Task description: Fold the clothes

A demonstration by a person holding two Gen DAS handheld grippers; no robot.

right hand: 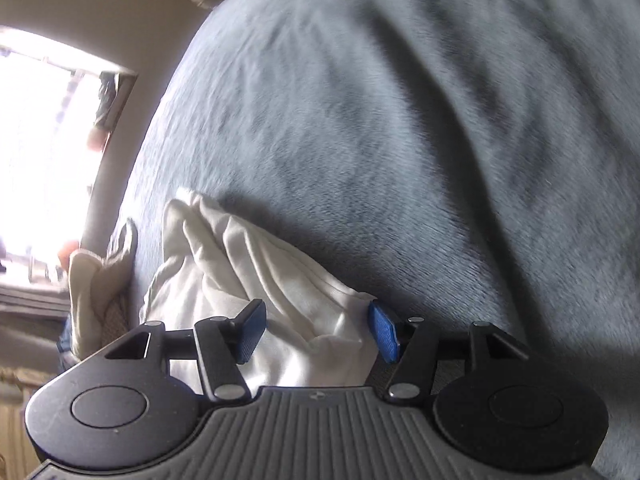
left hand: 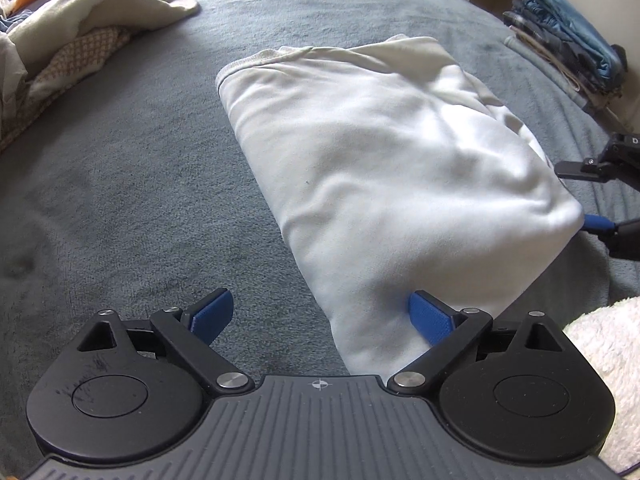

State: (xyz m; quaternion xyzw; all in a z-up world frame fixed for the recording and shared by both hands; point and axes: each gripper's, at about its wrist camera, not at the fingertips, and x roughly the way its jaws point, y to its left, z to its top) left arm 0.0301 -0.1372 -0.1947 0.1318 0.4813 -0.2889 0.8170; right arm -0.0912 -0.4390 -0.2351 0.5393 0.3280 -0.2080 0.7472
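A white garment (left hand: 380, 168) lies folded into a long bundle on the grey-blue bed cover (left hand: 120, 168). My left gripper (left hand: 320, 316) is open wide at its near end. Its right pad (left hand: 430, 320) rests against the cloth and its left pad (left hand: 212, 316) stands apart over bare cover. My right gripper (left hand: 588, 196) shows at the bundle's right corner, one finger above the cloth and one below. In the right wrist view the right gripper (right hand: 316, 332) is open, with the rumpled white garment (right hand: 280, 280) lying loose between its blue pads.
Unfolded cream and patterned clothes (left hand: 80, 28) are heaped at the far left. At the far right sits a stack of folded blue clothes (left hand: 568, 40). A fluffy white sleeve (left hand: 608, 368) is at the lower right. The right wrist view has a bright window (right hand: 40, 140) on its left.
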